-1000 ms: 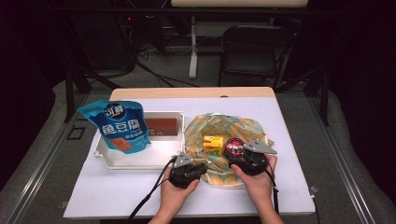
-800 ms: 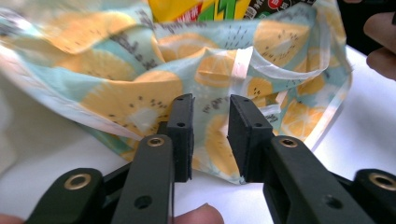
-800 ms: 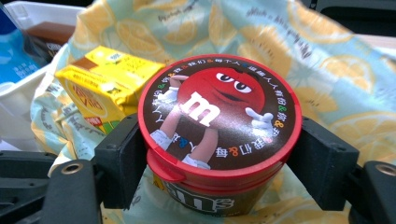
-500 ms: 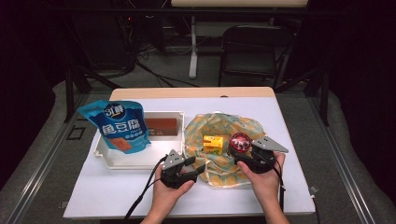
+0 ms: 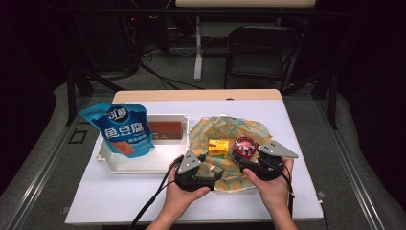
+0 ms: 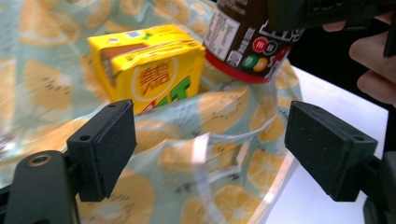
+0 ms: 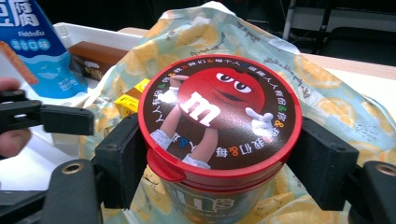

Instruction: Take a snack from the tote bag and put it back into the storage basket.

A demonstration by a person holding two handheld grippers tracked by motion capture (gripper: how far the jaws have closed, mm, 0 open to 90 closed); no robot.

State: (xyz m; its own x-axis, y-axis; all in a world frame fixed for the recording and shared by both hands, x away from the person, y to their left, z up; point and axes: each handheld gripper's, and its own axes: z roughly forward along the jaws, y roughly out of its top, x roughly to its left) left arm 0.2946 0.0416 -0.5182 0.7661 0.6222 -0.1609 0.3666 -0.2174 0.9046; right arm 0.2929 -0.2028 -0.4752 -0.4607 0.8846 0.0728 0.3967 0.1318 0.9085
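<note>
A red-lidded M&M's tub point(image 7: 215, 112) is clamped between the pads of my right gripper point(image 7: 217, 158), just above a lemon-print cloth point(image 5: 225, 127). In the high view the tub point(image 5: 245, 146) sits at the front of my right gripper point(image 5: 245, 157). A yellow juice box point(image 6: 149, 65) lies on the cloth point(image 6: 210, 186), left of the tub point(image 6: 247, 42). My left gripper point(image 6: 215, 149) hovers over the cloth's near edge. Its jaws have just been opening and the pads touch nothing. In the high view my left gripper point(image 5: 216, 175) points right toward the juice box point(image 5: 218, 146).
A white tray point(image 5: 115, 160) at the left holds a blue snack pouch point(image 5: 123, 129) and a brown box point(image 5: 165, 128). The white table's front edge point(image 5: 191, 218) lies just under the hands. A black chair point(image 5: 261, 48) stands beyond the table.
The left gripper's jaws have spread apart over the cloth's edge. The right gripper has lifted the tub slightly up and to the right.
</note>
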